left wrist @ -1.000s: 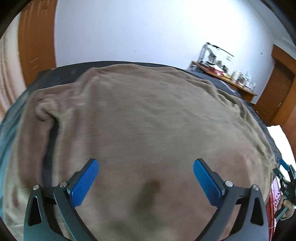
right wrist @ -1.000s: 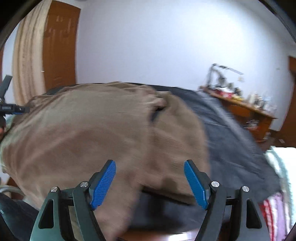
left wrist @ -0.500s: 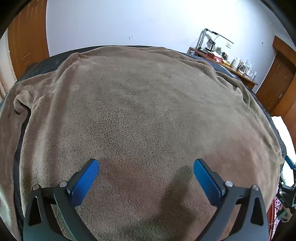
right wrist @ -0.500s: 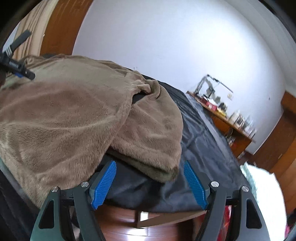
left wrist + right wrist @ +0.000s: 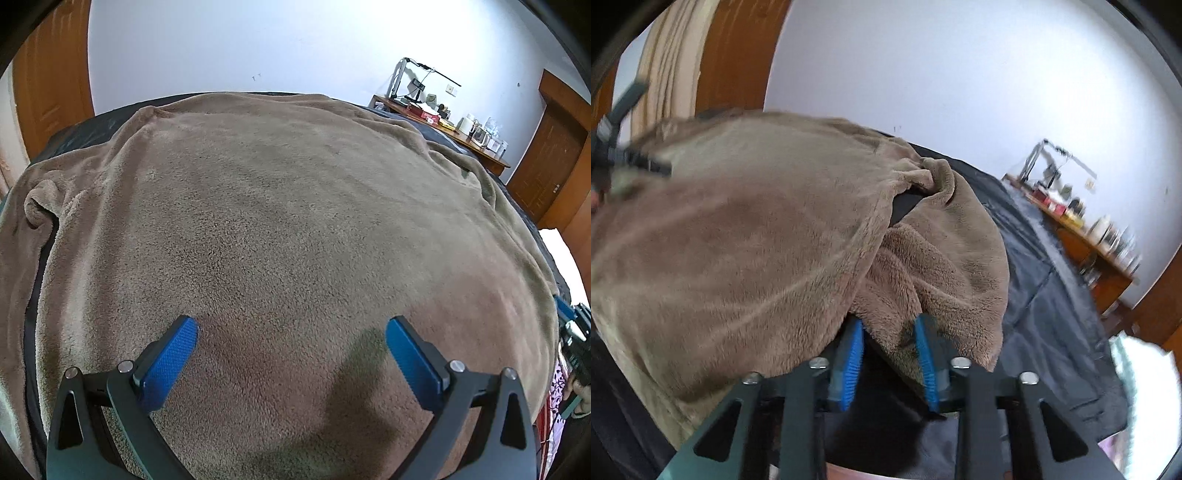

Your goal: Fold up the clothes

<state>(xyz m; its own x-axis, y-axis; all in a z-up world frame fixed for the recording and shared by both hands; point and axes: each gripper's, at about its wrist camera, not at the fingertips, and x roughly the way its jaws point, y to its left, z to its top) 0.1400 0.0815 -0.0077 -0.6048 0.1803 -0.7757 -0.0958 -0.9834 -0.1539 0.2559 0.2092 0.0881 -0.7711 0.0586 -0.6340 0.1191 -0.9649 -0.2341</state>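
Between the blue pads point(image 5: 925, 354) of the right gripper point(image 5: 888, 356) lay the near hem of a folded-over flap of the brown fleece garment point(image 5: 738, 251), and the jaws were closing on it, narrow already, with a bunch of the pile caught in the gap. From those fingers the flap ran straight ahead and a little rightward, resting on the dark bedcover point(image 5: 1045, 295), while the garment's main body spread away to their left. Over that body hovered the left gripper point(image 5: 291, 332), its jaws wide and holding nothing, fleece point(image 5: 288, 221) stretching ahead and to both sides, its long axis running left to right across the fingers. The right hand was plainly the nearer to an edge, so the coming fold probably depended on carrying that flap leftward across the body.
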